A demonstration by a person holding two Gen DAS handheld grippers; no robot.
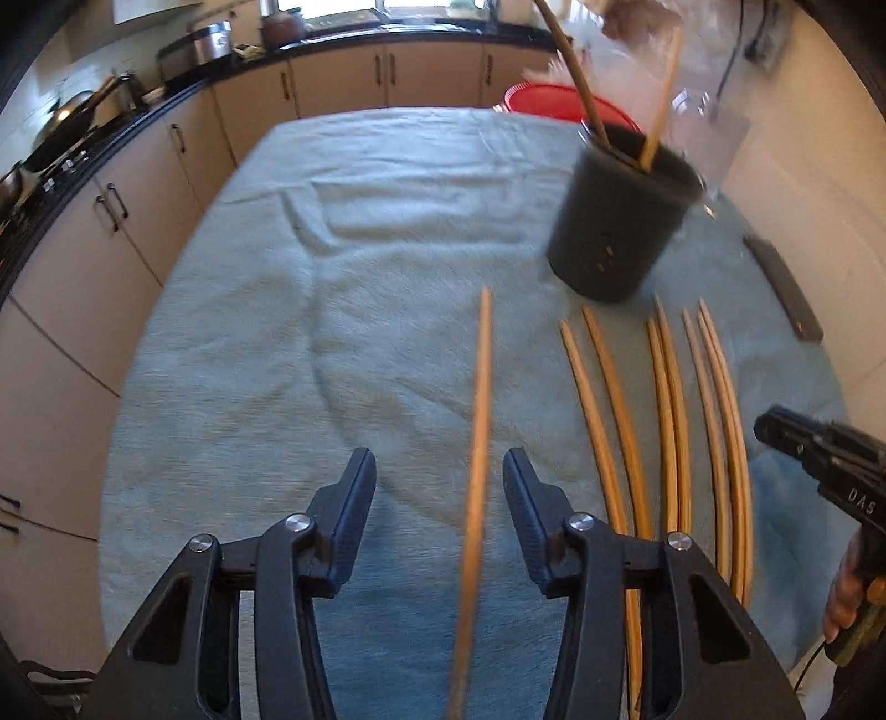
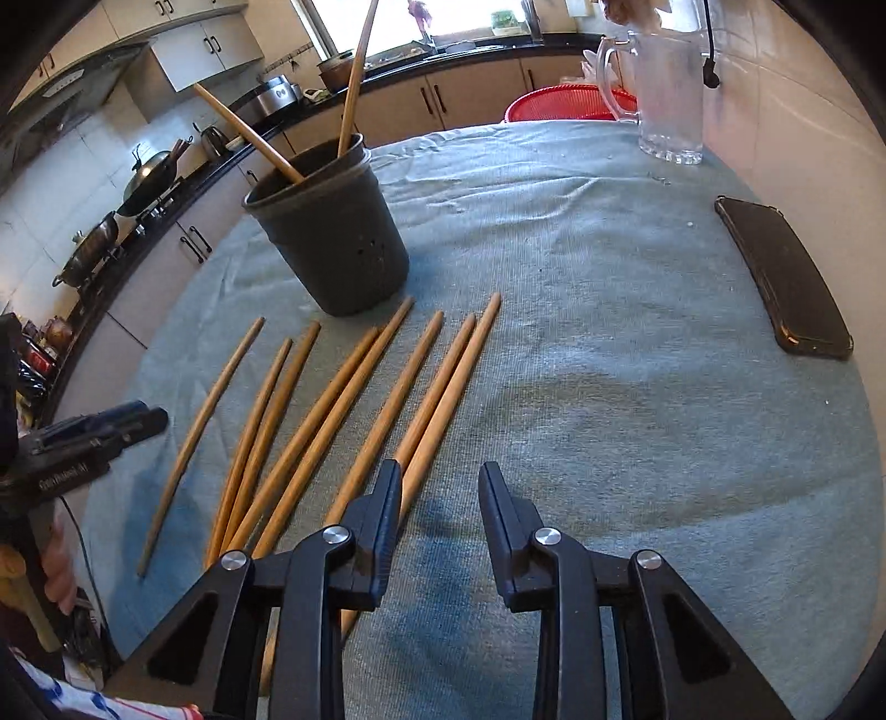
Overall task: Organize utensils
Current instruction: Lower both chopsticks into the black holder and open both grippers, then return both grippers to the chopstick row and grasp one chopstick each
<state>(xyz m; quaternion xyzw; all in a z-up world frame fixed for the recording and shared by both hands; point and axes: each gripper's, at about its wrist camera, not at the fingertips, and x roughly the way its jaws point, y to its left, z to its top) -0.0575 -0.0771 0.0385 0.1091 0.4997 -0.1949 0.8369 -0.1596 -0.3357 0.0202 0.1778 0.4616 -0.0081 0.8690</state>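
Beige cabinets [image 1: 338,83], black countertop [image 1: 387,30], bright window [image 2: 398,22]

chopsticks [image 2: 310,432]: looking like smooth wood, tan, matt
holder [image 2: 332,238]: showing dark, matt plastic, dusty-looking
cloth [image 2: 581,332]: covering the surface, looking like woven, slightly rough, pale blue-green fabric
pitcher [image 2: 664,99]: appearing as clear, glossy glass
phone [image 2: 786,277]: showing a glossy black face
fingers [image 2: 387,515]: looking like matt black plastic with shiny metal pivots

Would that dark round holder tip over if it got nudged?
Possibly. The dark round holder is tall and narrows toward its base, and two wooden chopsticks lean out above its rim, so it looks top-heavy. The towel-like cloth might resist sliding.
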